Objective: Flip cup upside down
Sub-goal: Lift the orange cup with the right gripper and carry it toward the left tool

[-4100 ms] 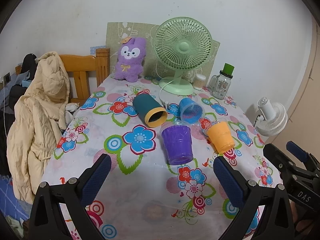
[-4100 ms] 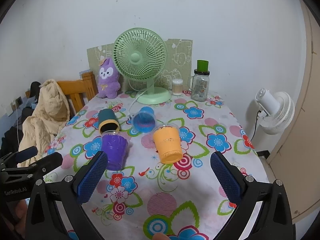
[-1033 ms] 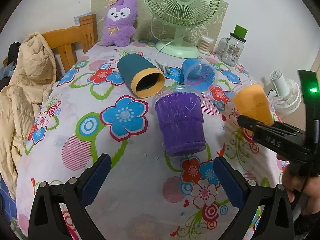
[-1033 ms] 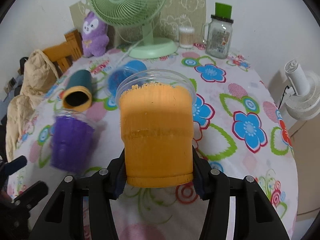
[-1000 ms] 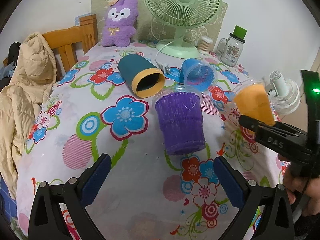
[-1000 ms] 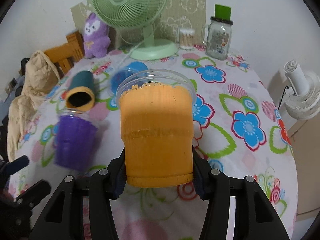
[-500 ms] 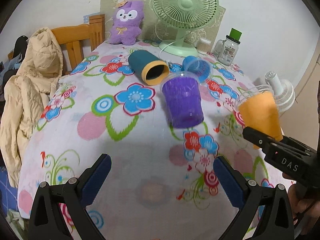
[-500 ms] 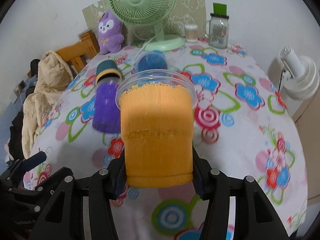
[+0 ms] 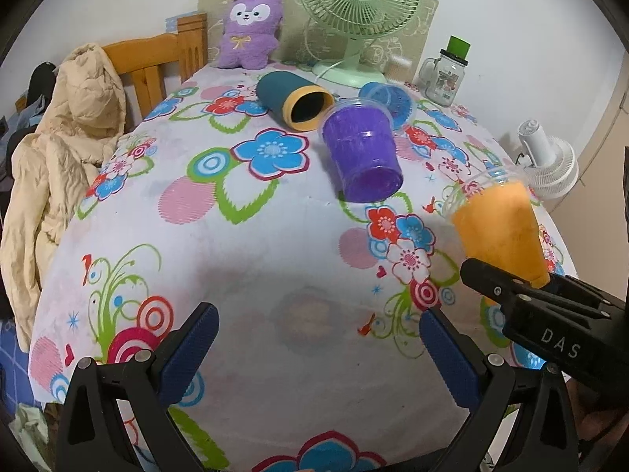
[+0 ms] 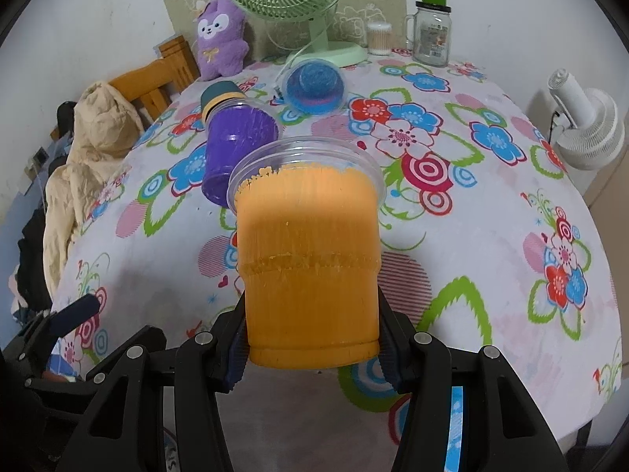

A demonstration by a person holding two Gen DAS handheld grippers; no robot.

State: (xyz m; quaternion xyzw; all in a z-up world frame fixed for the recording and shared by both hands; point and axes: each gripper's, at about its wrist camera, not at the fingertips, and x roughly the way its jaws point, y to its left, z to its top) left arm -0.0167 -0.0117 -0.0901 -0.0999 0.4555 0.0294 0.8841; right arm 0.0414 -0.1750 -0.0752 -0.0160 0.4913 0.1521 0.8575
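My right gripper (image 10: 312, 348) is shut on the orange cup (image 10: 308, 259) near its base and holds it above the near part of the floral table, its clear rim pointing away from me. In the left wrist view the orange cup (image 9: 497, 232) hangs tilted at the right, held by the right gripper (image 9: 542, 306). My left gripper (image 9: 314, 350) is open and empty over the near table edge. The purple cup (image 9: 361, 153) stands on the table (image 9: 236, 259) with its wide rim away from me; it also shows in the right wrist view (image 10: 236, 145).
A teal tube (image 9: 293, 98) and a blue cup (image 9: 387, 96) lie on their sides behind the purple cup. A green fan (image 9: 355, 19), plush toy (image 9: 249, 29) and jar (image 9: 446, 72) stand at the back. A chair with a coat (image 9: 63, 149) is at the left, a white fan (image 9: 548, 165) at the right.
The right gripper closed on the orange cup, lifted it off the table and pulled it back toward the near edge. The left gripper has drawn back and stays open.
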